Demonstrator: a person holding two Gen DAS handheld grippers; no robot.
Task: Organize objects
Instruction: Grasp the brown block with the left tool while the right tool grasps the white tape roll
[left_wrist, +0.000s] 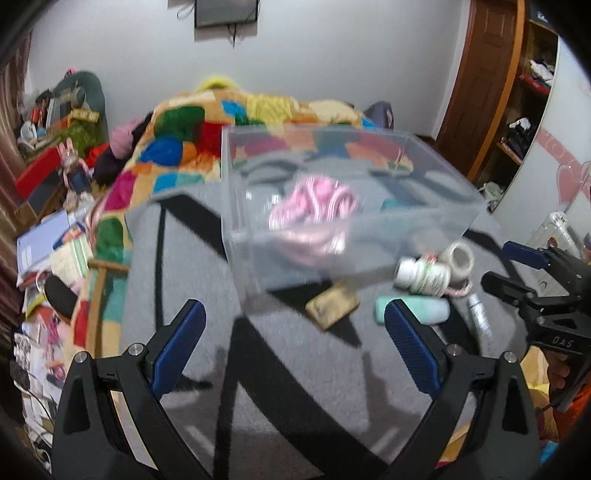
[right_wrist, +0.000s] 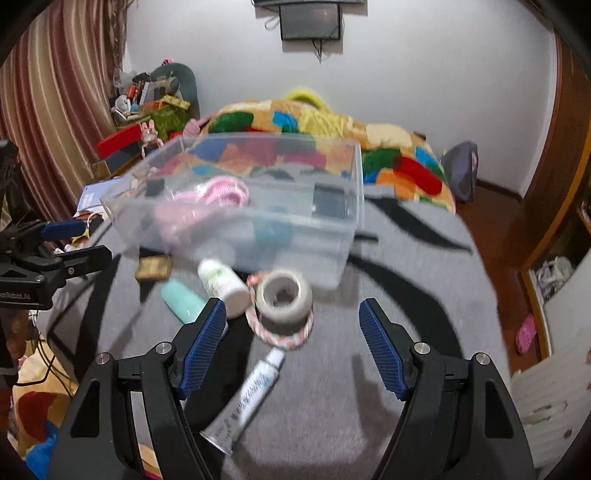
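Observation:
A clear plastic box (left_wrist: 436, 177) (right_wrist: 332, 236) stands on the grey blanket with a pink-and-white rope (left_wrist: 314, 203) (right_wrist: 221, 192) inside. In front of it lie a tape roll (right_wrist: 284, 295) (left_wrist: 460, 258), a white bottle (right_wrist: 223, 282) (left_wrist: 424, 275), a mint tube (right_wrist: 181, 299) (left_wrist: 424, 310), a tan block (left_wrist: 332, 304) (right_wrist: 153, 267), a white tube (right_wrist: 247, 398) (left_wrist: 478, 314) and a pink-white rope ring (right_wrist: 280, 338). My left gripper (left_wrist: 295, 343) is open and empty, short of the box. My right gripper (right_wrist: 291, 347) is open and empty, just short of the tape roll.
A multicoloured quilt (left_wrist: 192, 140) (right_wrist: 369, 147) lies behind the box. Cluttered books and boxes (left_wrist: 55, 240) sit to the left. A wooden door and shelves (left_wrist: 509, 92) stand on the right. The right gripper shows in the left wrist view (left_wrist: 495, 266), the left gripper in the right wrist view (right_wrist: 85, 243).

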